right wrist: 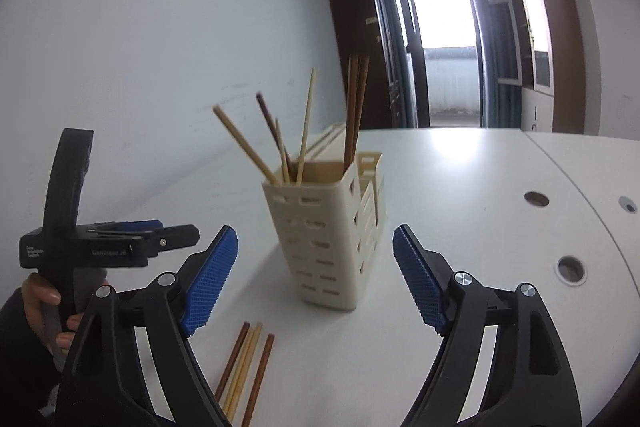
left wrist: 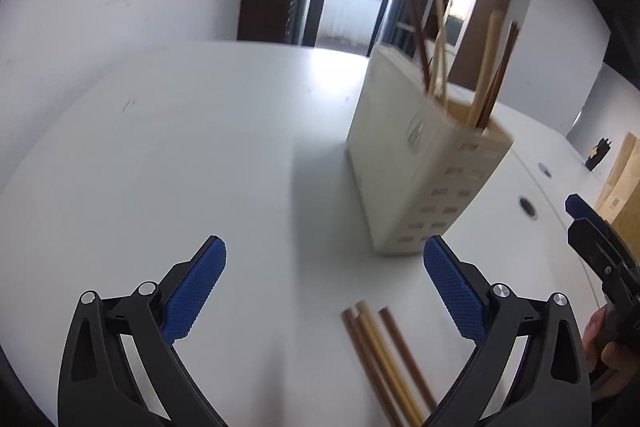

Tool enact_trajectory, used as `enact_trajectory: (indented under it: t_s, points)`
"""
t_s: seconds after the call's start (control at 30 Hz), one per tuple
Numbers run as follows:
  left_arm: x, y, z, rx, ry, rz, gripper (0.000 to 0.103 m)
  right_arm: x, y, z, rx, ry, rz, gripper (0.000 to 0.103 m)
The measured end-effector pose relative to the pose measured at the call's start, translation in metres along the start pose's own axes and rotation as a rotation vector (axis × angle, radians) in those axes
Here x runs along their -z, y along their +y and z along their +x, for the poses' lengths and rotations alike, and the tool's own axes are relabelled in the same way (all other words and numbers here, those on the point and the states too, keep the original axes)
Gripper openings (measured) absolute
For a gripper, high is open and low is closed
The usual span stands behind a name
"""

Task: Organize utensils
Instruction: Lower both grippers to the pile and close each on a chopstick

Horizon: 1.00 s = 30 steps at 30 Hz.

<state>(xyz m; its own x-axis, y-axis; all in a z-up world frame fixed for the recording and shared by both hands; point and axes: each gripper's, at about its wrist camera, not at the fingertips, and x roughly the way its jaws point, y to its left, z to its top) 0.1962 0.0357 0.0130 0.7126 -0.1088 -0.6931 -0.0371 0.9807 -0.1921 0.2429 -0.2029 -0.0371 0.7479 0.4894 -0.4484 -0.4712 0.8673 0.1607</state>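
Note:
A cream slotted utensil holder (left wrist: 420, 167) (right wrist: 320, 239) stands upright on the white table, with several brown and pale chopsticks (right wrist: 352, 107) sticking out of it. A small bunch of loose chopsticks (left wrist: 384, 355) (right wrist: 248, 367) lies flat on the table in front of the holder. My left gripper (left wrist: 326, 243) is open above the table, just left of the loose chopsticks, and nothing is between its blue pads. My right gripper (right wrist: 316, 231) is also open and empty, short of the holder. Each view shows the other gripper at its edge (left wrist: 596, 243) (right wrist: 120, 243).
A white wall runs along the table's left side. Two round cable holes (right wrist: 536, 199) (right wrist: 571, 269) sit in the table right of the holder. A wooden box (left wrist: 624, 195) stands at the far right. A person's hand (right wrist: 40, 299) holds the left gripper's handle.

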Motion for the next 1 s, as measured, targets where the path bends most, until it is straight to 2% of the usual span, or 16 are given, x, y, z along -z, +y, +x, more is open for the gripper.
enact_trajectory:
  t_s: [0.1, 0.17, 0.2, 0.27, 0.37, 0.53, 0.6, 0.73, 0.9, 1.0]
  points:
    - [0.019, 0.012, 0.027, -0.02, 0.084, -0.026, 0.096, 0.029, 0.008, 0.027, -0.011, 0.139, -0.03, 0.08]
    - [0.026, 0.016, 0.042, -0.005, 0.136, -0.04, 0.095, 0.044, 0.018, 0.043, -0.025, 0.208, -0.052, 0.08]
    - [0.027, 0.015, 0.048, 0.013, 0.159, -0.035, 0.09, 0.049, 0.024, 0.05, -0.029, 0.238, -0.068, 0.08]
    - [0.03, 0.012, 0.052, 0.006, 0.155, -0.01, 0.088, 0.058, 0.035, 0.058, -0.033, 0.269, -0.11, 0.08]
    - [0.038, 0.004, 0.056, -0.045, 0.137, 0.05, 0.086, 0.068, 0.044, 0.068, -0.026, 0.311, -0.147, 0.064]
    - [0.05, -0.003, 0.067, -0.073, 0.177, 0.081, 0.084, 0.084, 0.045, 0.087, -0.066, 0.392, -0.111, 0.028]
    - [0.051, 0.002, 0.07, -0.083, 0.183, 0.055, 0.079, 0.087, 0.047, 0.088, -0.078, 0.4, -0.109, 0.028]
    - [0.054, 0.002, 0.07, -0.124, 0.175, 0.06, 0.079, 0.089, 0.052, 0.091, -0.086, 0.426, -0.117, 0.028]
    - [0.059, 0.005, 0.068, -0.118, 0.174, 0.065, 0.081, 0.089, 0.056, 0.096, -0.047, 0.443, -0.144, 0.028]
    - [0.059, 0.003, 0.068, -0.128, 0.18, 0.073, 0.081, 0.09, 0.06, 0.097, -0.008, 0.442, -0.168, 0.018]
